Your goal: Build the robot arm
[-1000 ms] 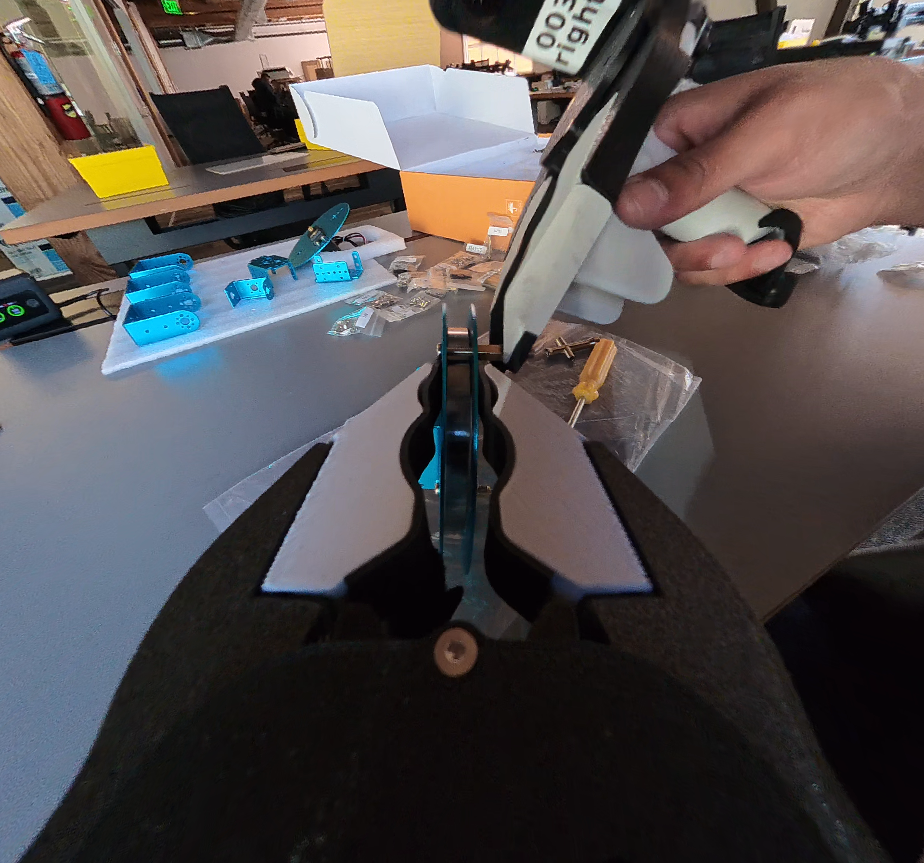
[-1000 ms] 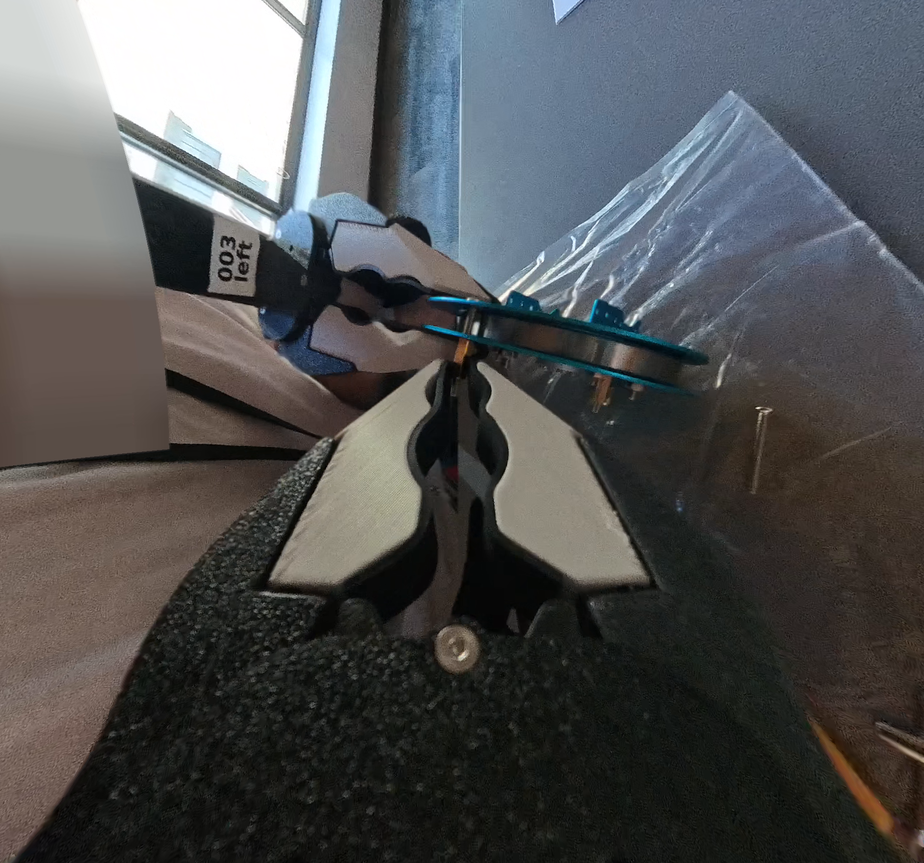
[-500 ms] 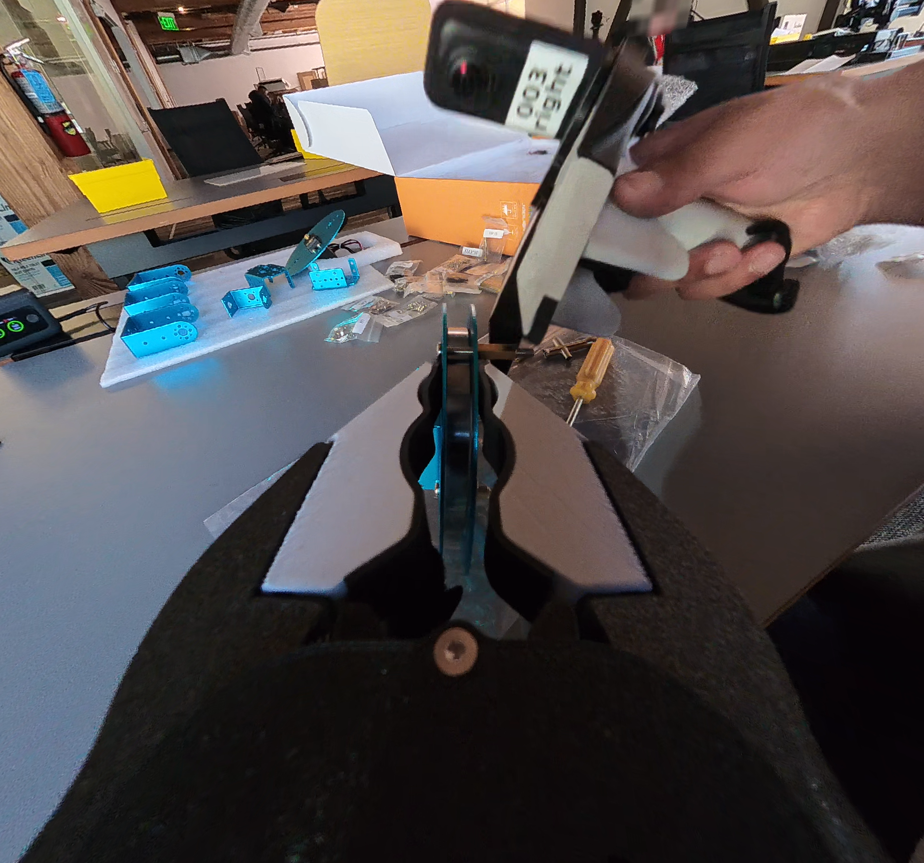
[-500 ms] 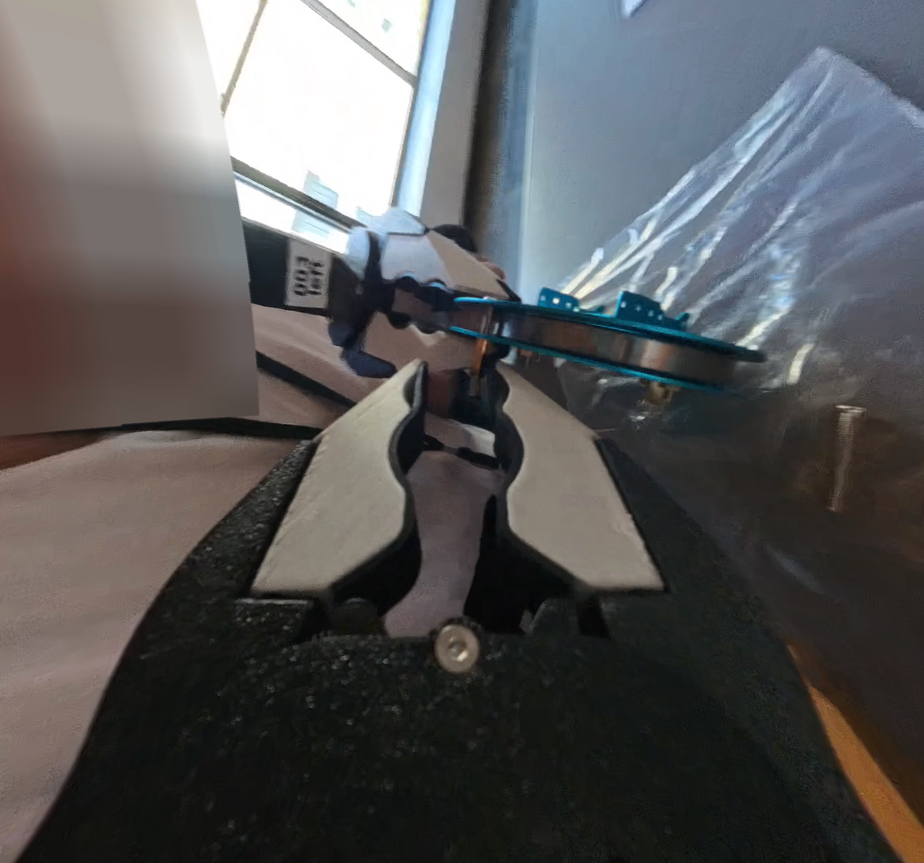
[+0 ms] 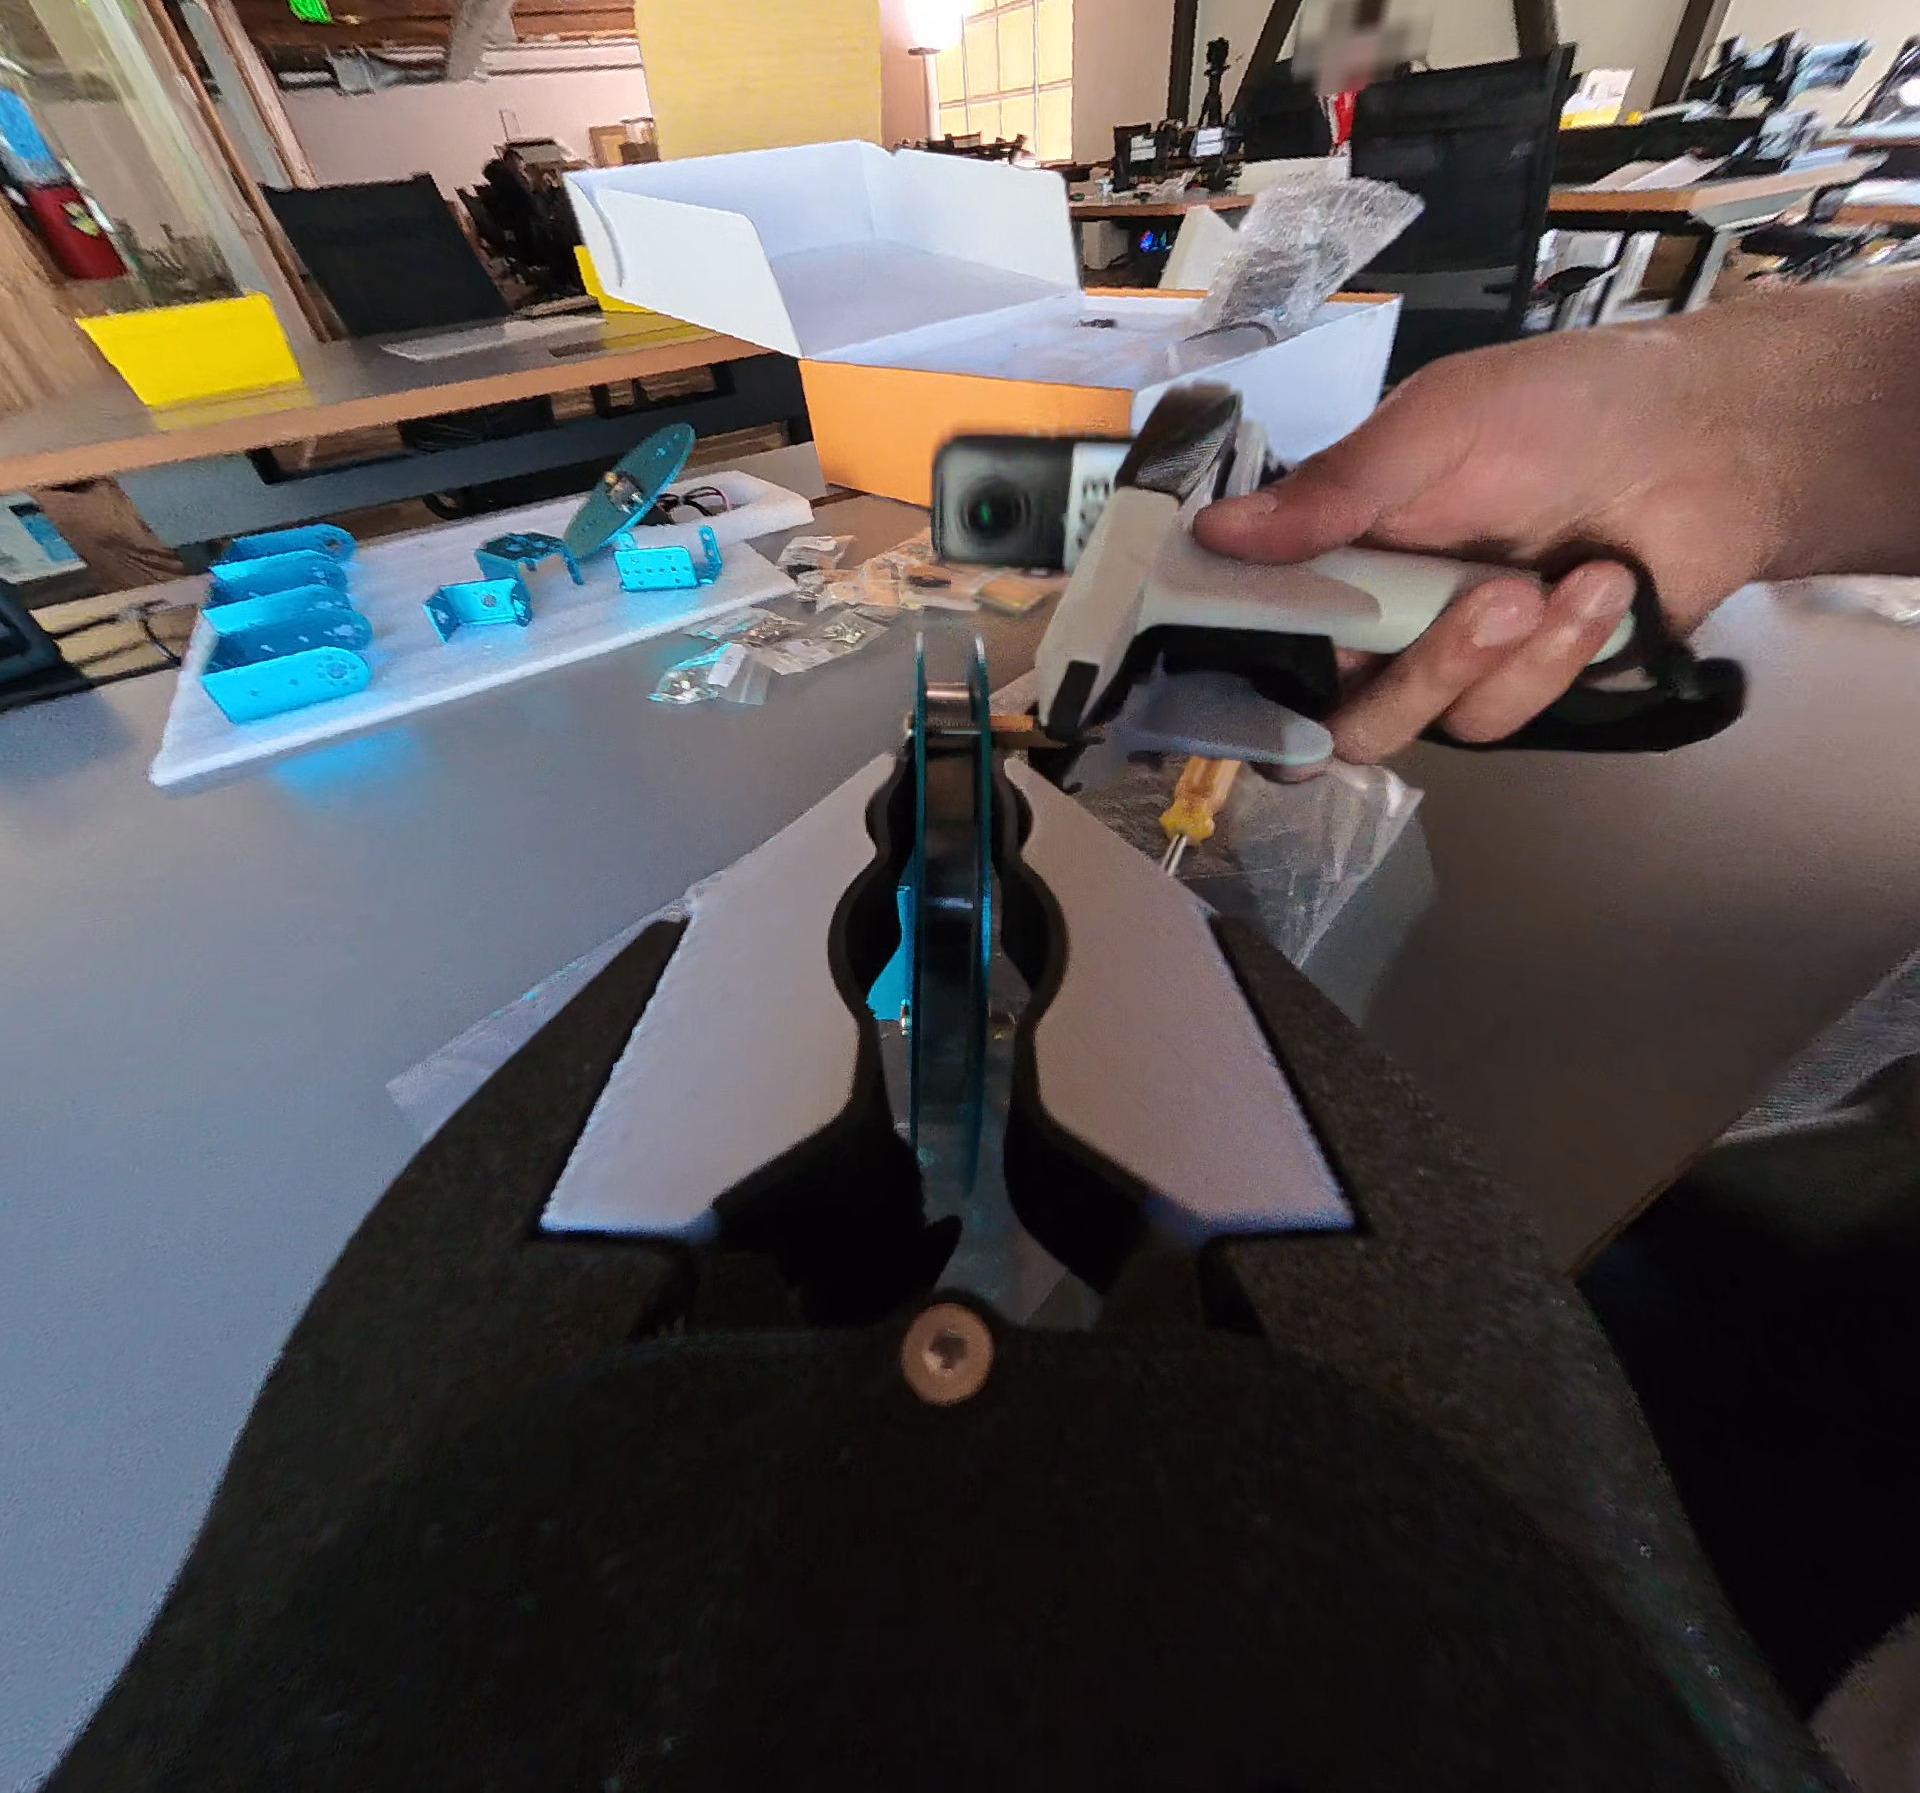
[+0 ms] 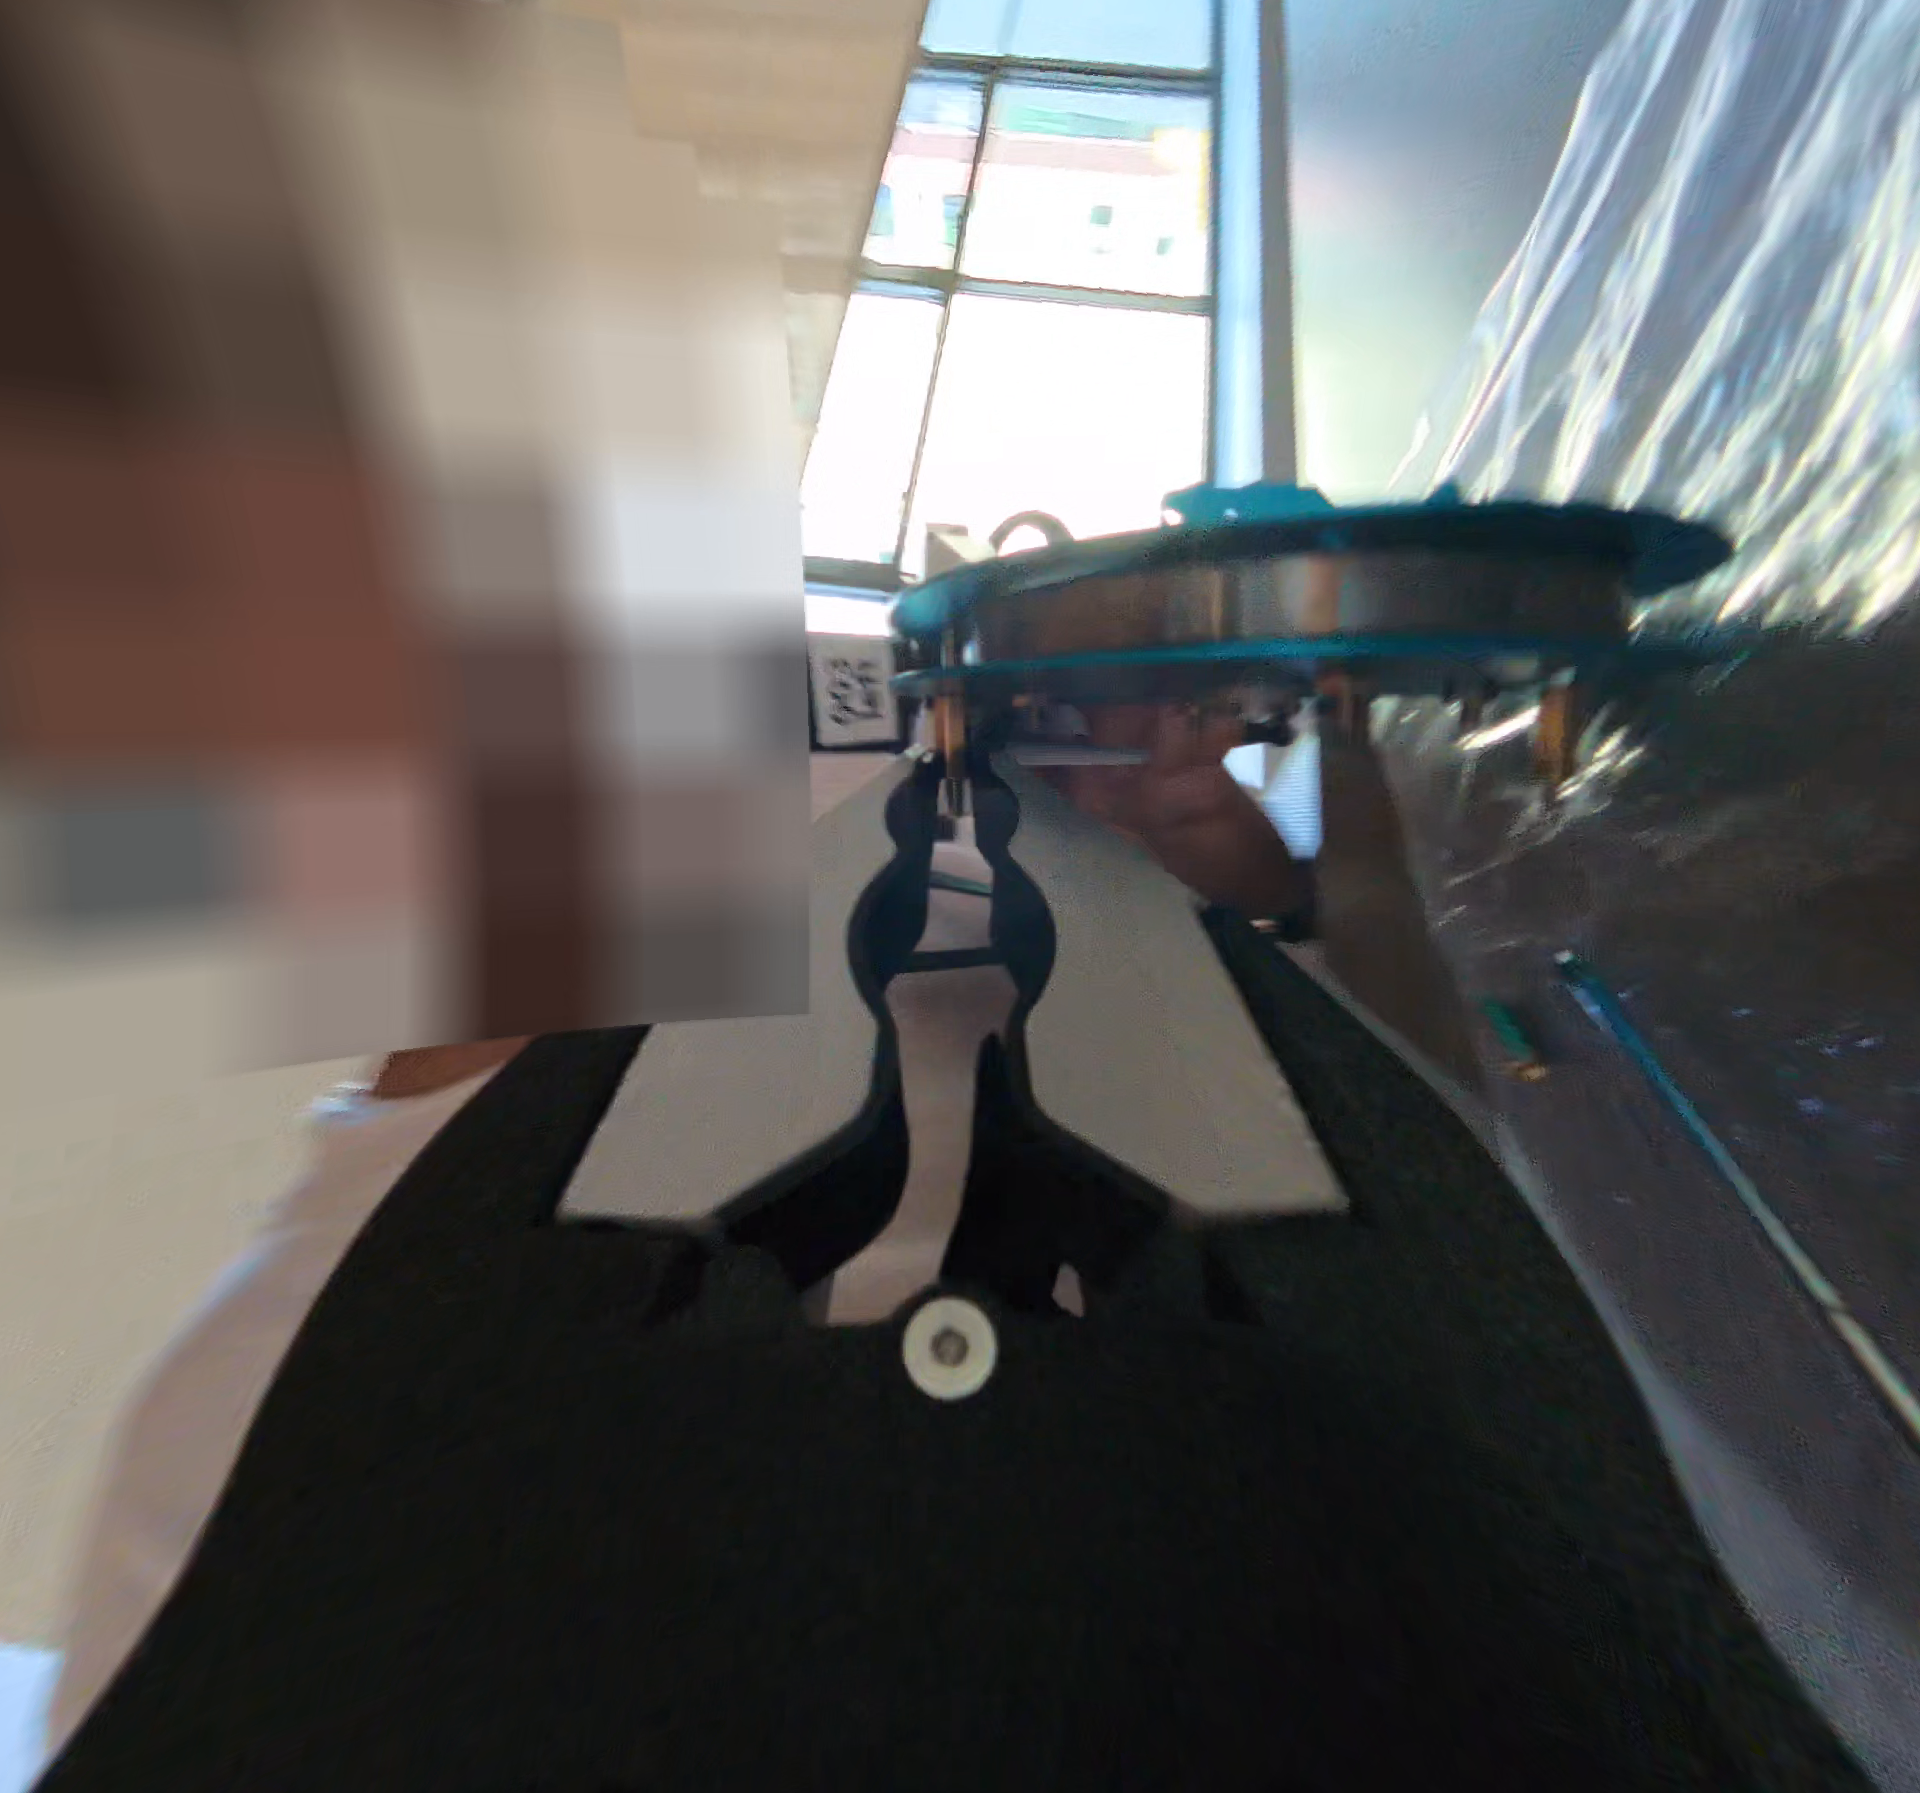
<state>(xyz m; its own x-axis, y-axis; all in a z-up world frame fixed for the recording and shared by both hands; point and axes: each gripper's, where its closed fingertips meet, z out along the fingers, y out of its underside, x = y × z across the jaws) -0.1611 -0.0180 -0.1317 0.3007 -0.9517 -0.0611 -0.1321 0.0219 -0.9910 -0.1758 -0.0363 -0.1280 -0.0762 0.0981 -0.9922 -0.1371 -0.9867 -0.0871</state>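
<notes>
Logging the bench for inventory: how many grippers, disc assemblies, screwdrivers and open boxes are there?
Grippers: 2 (left gripper, right gripper)
Teal disc assembly: 1, clamped in the left gripper, its brass post pinched by the right gripper
Yellow-handled screwdriver: 1
Open box: 1
Total: 5

A grey counter (image 5: 312, 964) carries a white foam sheet (image 5: 436, 673) far left of the fingers, small parts bags (image 5: 769, 631) ahead, an orange-and-white box (image 5: 1039, 372) beyond, and clear plastic (image 5: 1320, 850) just right.
</notes>
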